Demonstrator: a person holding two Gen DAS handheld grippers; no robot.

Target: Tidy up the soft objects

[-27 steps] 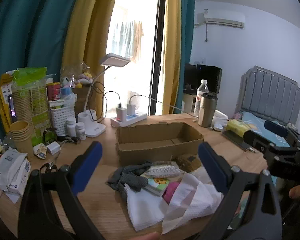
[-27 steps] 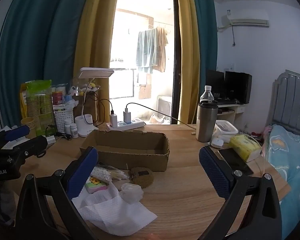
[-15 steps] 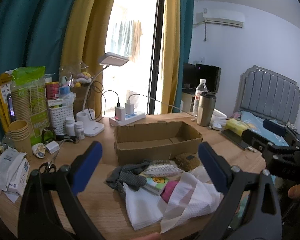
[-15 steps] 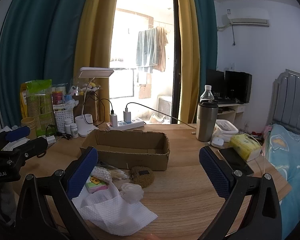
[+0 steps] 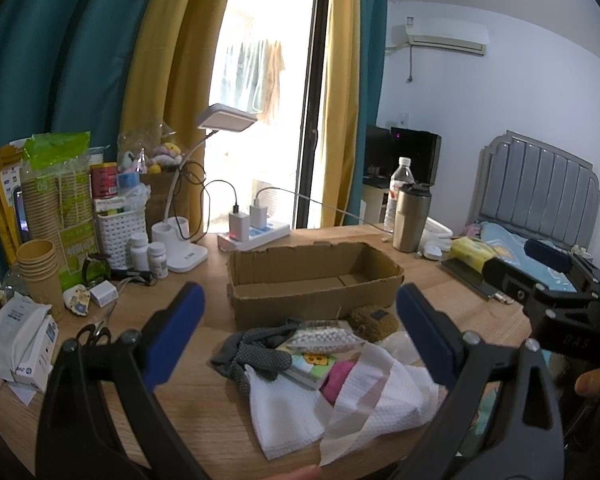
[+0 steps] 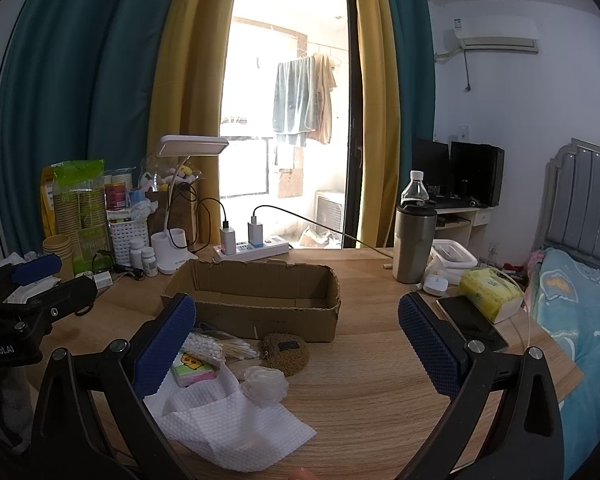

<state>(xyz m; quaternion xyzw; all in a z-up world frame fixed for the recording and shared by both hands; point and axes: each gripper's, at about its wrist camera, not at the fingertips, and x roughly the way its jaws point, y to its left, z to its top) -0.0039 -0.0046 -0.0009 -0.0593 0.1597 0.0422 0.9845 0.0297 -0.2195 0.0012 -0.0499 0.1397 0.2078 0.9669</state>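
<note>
You are in a bedroom with teal and yellow curtains around a bright balcony door, working over a round wooden surface (image 6: 380, 400). Your left claw (image 5: 300, 336) is spread wide with nothing between its blue pads, and it hangs above the pile of soft things. Your right claw (image 6: 296, 344) is spread just as wide and empty too.

Straight ahead of both claws, beyond the pile, an open cardboard box (image 5: 314, 284) stands on the surface, and nothing shows inside it. Just under your left claw lie a grey dotted glove (image 5: 256, 354), a bag of cotton swabs (image 5: 324, 336) and a small colourful tissue pack (image 5: 310, 364), touching one another. A pink item (image 5: 338, 374) peeks out from under a crumpled white paper towel (image 5: 364, 404) nearest you. A brown fuzzy pad (image 6: 286, 350) rests against the box's front wall, ahead of your right claw and slightly left of centre; a crinkled clear plastic ball (image 6: 264, 384) sits just on your side of it.

Beyond your right claw's right pad lie a black phone (image 6: 474, 326) and a yellow tissue pack (image 6: 490, 290); a steel tumbler (image 6: 414, 242) stands farther off. Far to the left of your left claw, paper cups (image 5: 40, 264), pill bottles (image 5: 148, 254) and a white desk lamp (image 5: 188, 240) crowd the edge.
</note>
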